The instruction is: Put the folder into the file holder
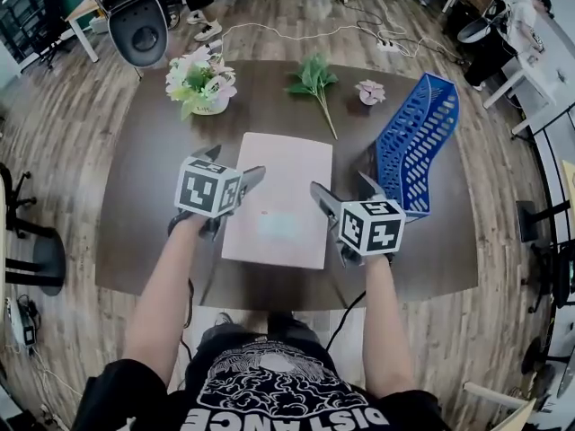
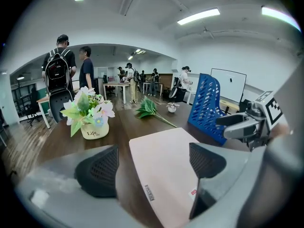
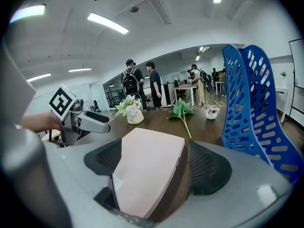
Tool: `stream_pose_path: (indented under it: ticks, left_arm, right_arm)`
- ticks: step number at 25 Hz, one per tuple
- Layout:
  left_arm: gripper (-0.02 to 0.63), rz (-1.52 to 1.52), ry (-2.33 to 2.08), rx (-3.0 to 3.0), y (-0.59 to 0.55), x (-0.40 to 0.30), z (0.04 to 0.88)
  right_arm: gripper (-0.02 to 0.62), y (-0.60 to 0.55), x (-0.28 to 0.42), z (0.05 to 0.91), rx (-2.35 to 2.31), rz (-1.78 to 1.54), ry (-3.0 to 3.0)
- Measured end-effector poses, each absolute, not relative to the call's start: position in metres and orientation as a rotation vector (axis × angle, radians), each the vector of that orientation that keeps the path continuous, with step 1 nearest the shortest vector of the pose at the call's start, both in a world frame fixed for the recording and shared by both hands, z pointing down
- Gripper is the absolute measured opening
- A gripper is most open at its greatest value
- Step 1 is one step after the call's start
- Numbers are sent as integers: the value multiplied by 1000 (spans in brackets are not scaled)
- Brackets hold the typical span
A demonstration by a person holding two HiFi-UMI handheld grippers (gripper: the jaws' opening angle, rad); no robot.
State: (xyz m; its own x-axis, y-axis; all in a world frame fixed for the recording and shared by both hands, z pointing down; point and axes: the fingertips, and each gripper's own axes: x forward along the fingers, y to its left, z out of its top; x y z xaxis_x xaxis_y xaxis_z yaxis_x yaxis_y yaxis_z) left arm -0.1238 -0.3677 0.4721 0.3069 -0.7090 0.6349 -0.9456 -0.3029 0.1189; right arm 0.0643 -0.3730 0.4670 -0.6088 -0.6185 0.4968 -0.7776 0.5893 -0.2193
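Note:
A pale pink folder lies flat in the middle of the dark table. The blue perforated file holder stands at the table's right side, apart from the folder. My left gripper hovers open over the folder's left edge; in the left gripper view the folder shows between the spread pads. At the folder's right edge my right gripper is open too. In the right gripper view the folder lies between the jaws, the file holder close on the right.
At the back of the table are a pot of flowers, a green leaf sprig and a small pink flower. An office chair stands beyond the far edge. People stand in the room behind.

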Motion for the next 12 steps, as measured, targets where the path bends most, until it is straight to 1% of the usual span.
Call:
stream_pose_path:
  ticks: [6, 12]
  left_arm:
    - [468, 655, -1429, 2020, -374, -128, 503]
    - [468, 632, -1389, 1948, -377, -133, 528]
  right_arm:
    - [422, -389, 58, 501, 1026, 689, -2437]
    - [422, -401, 49, 534, 940, 850, -2421]
